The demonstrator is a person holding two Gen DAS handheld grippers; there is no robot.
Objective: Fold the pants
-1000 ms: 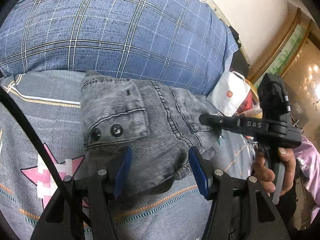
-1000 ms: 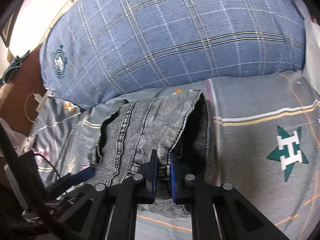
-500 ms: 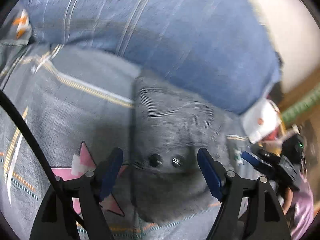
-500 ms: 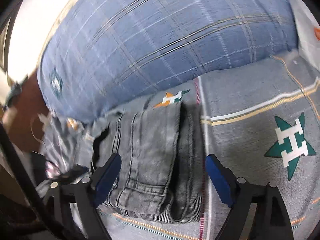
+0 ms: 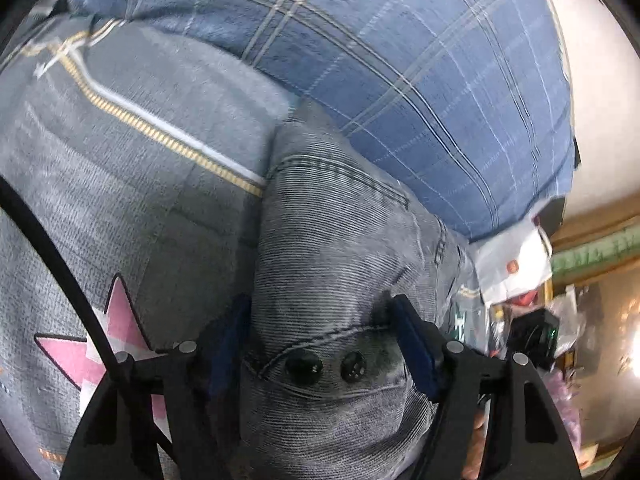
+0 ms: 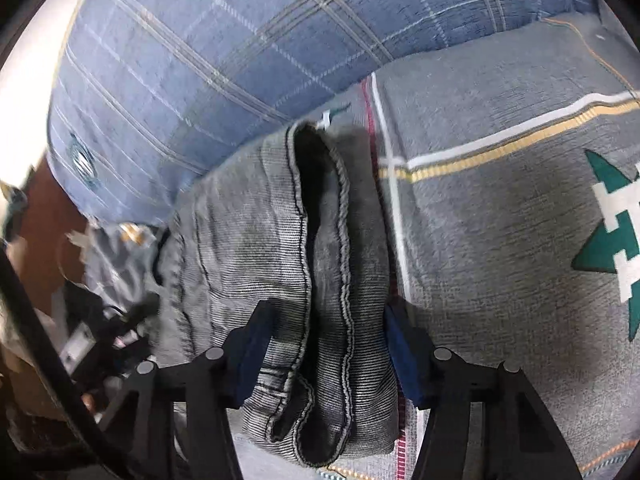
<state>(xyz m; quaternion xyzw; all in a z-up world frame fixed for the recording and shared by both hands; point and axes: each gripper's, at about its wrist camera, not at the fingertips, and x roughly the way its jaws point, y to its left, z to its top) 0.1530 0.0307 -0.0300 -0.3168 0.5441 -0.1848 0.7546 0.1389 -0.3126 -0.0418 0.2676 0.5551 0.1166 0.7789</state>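
Observation:
The grey denim pants [image 5: 344, 248] lie folded into a compact bundle on the grey bedsheet [image 5: 132, 208], up against a blue plaid pillow [image 5: 420, 60]. My left gripper [image 5: 324, 344] is open, its blue pads on either side of the end with two black buttons [image 5: 326, 366]. In the right wrist view the pants [image 6: 280, 264] show stacked hem edges. My right gripper [image 6: 326, 352] is open, its jaws straddling that end of the bundle.
The plaid pillow [image 6: 224, 40] bounds the far side. The sheet [image 6: 500, 240] carries a green star [image 6: 608, 240] and a pink star [image 5: 100, 344]. A white bag [image 5: 516, 264] and clutter stand beside the bed at the right.
The right gripper let go of the pants and opened wide. Both grippers then moved in closer, so their open jaws now straddle opposite ends of the bundle.

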